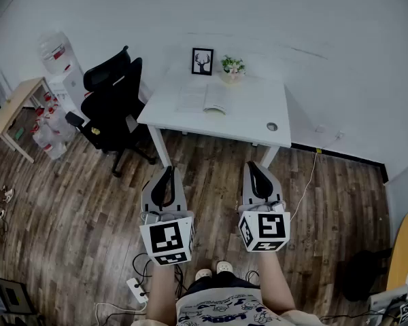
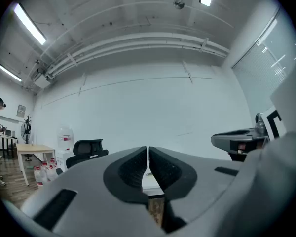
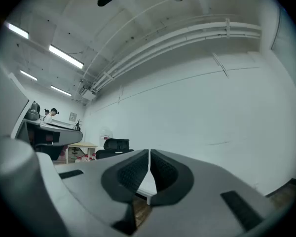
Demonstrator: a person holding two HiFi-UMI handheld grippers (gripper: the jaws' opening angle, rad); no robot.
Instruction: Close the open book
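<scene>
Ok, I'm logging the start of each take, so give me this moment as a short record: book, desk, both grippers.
book: open book lies flat, pages up, on the white desk
behind it: framed picture and potted plant
chair: black chair at the desk's left
left gripper: shut, empty, well short of the desk
right gripper: shut, empty, well short of the desk
task: book not yet closed

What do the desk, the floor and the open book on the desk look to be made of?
Desk: smooth matte white top, probably laminate or painted board; the core does not show.
Floor: wood or wood-look planks, brown, with visible grain and plank seams.
Open book: paper, judging by the pale pages spread flat.
</scene>
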